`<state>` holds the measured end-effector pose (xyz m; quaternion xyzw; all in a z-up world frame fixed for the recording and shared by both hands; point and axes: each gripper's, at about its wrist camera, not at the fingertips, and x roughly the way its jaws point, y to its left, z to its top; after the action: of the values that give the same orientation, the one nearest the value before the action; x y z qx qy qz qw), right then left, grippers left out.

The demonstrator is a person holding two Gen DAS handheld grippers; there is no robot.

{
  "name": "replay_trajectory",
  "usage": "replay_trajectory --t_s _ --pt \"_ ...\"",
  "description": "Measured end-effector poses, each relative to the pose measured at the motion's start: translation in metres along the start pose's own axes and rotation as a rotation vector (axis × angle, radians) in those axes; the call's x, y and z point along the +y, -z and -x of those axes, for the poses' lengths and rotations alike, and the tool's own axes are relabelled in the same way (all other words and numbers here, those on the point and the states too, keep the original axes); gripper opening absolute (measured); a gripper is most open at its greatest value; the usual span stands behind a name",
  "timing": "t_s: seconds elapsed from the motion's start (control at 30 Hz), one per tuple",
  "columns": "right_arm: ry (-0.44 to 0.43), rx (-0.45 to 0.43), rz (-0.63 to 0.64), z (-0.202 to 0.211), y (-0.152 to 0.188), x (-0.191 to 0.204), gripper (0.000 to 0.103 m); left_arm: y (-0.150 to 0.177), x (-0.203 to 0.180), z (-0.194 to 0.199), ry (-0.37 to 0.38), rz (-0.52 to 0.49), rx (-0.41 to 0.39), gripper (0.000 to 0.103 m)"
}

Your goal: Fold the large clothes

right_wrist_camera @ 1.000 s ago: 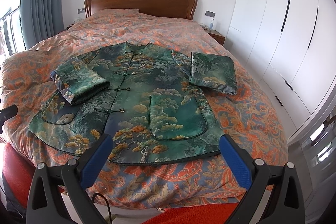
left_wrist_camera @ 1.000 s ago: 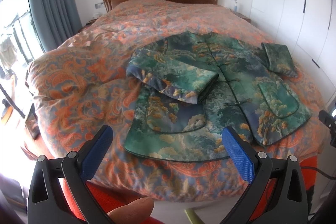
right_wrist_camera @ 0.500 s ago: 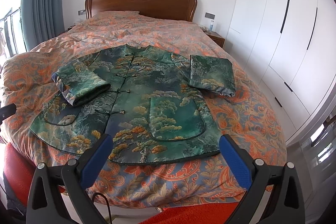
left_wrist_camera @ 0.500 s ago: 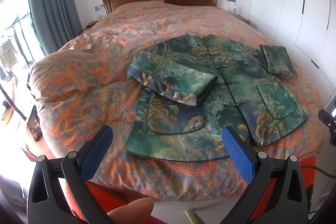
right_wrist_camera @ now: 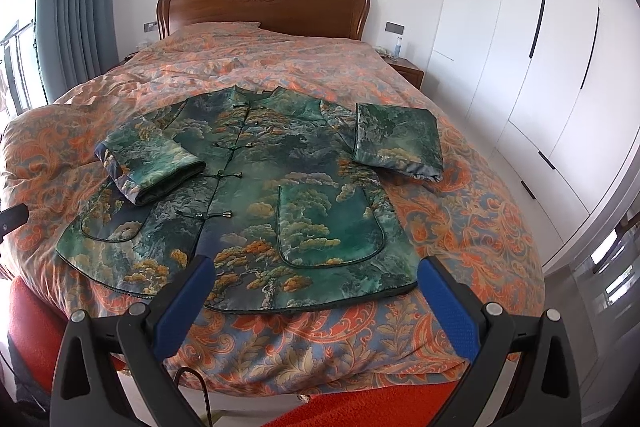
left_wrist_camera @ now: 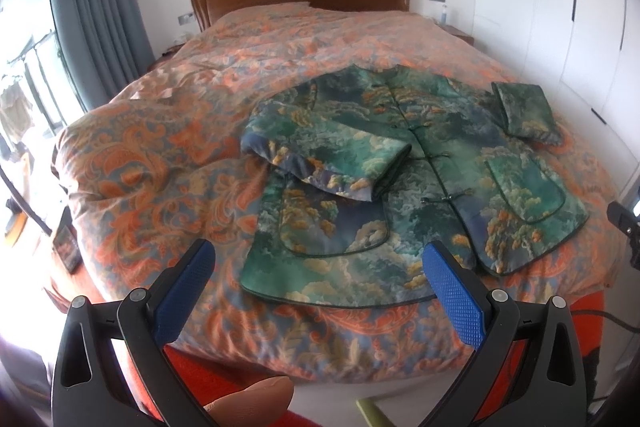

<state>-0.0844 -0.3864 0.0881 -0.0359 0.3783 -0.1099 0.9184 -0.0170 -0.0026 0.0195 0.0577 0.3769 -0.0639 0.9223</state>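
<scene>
A green jacket point(right_wrist_camera: 264, 195) with a gold tree print and knot buttons lies face up near the foot of the bed, hem toward me. Its left sleeve point(right_wrist_camera: 148, 163) is folded across the body; the right sleeve point(right_wrist_camera: 398, 143) lies folded out to the side. The left wrist view shows the same jacket point(left_wrist_camera: 436, 163) right of centre. My left gripper point(left_wrist_camera: 318, 291) hangs open above the bed's foot edge, nothing between its blue pads. My right gripper point(right_wrist_camera: 312, 301) is open too, just short of the hem.
An orange paisley quilt point(right_wrist_camera: 460, 235) covers the bed, with a wooden headboard point(right_wrist_camera: 260, 3) at the far end. White wardrobe doors point(right_wrist_camera: 532, 39) line the right wall. Grey curtains point(left_wrist_camera: 96, 7) and a bright window stand on the left. A nightstand point(right_wrist_camera: 408, 71) holds a small bottle.
Both grippers have drawn back and risen a little, so the jacket sits slightly farther off in both views. The jaws stay open and the jacket has not moved.
</scene>
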Motion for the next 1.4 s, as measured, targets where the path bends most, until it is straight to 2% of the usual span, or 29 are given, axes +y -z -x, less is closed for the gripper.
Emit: replay_trajectory --t_s 0.67,1.0,1.13,1.3,1.4 --pt "-0.012 0.022 0.027 -0.009 0.002 0.014 0.103 0.003 -0.003 -0.008 -0.029 -0.023 -0.016 0.103" --pt "-0.016 0.02 0.041 -0.013 0.002 0.016 0.103 0.005 -0.006 -0.015 0.013 -0.011 0.004 0.103" --pt "-0.007 -0.014 0.037 -0.014 -0.003 0.007 0.103 0.005 -0.006 -0.015 0.011 -0.01 0.003 0.103" --pt "-0.028 -0.077 -0.021 -0.016 -0.02 -0.023 0.103 0.006 -0.004 -0.016 0.007 0.006 0.0 0.103" --pt "-0.005 -0.133 0.007 -0.016 -0.032 -0.033 0.103 0.006 -0.004 -0.018 0.002 0.008 0.003 0.103"
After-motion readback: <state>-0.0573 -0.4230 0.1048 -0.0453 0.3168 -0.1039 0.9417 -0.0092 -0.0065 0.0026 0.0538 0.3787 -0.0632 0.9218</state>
